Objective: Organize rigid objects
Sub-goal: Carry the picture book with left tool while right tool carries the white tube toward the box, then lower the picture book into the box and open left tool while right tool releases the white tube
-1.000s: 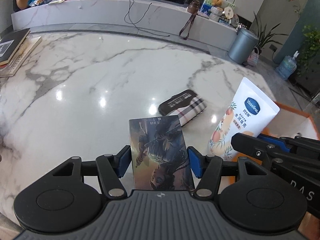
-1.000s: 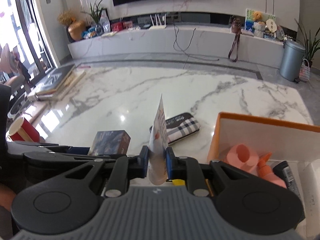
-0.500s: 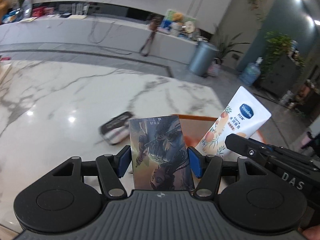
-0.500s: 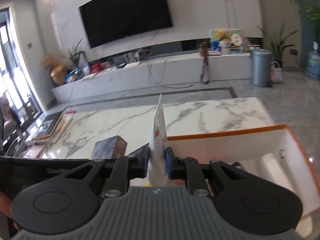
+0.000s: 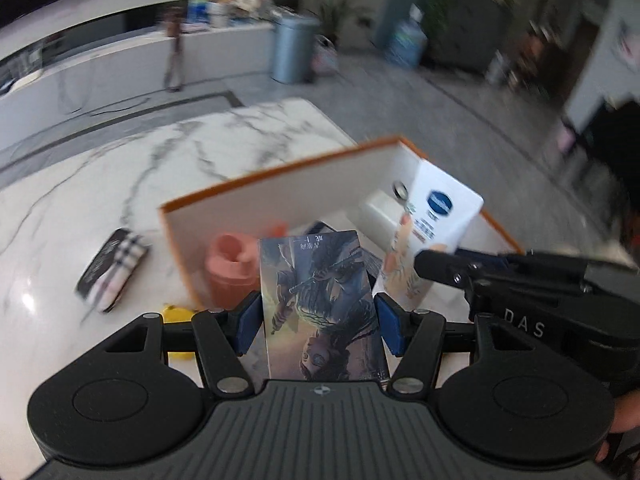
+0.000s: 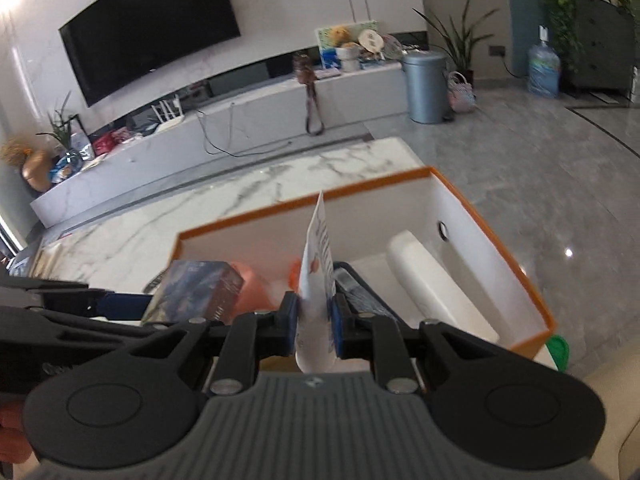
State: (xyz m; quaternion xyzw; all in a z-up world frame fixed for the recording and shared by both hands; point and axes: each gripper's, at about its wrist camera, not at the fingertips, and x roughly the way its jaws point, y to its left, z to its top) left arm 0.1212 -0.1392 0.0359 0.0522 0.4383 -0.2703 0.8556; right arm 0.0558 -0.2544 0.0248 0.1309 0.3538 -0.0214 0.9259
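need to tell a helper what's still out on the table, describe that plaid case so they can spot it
Start at the orange-rimmed box on the marble table. The plaid case lies flat on the marble outside its left wall. Its black-and-checked pattern sets it apart from the small yellow object nearby.

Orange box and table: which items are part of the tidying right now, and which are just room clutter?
In the job:
left gripper shut on illustrated box
right gripper shut on lotion tube
orange box
plaid case, on the table

Lying about:
TV
grey bin
water jug
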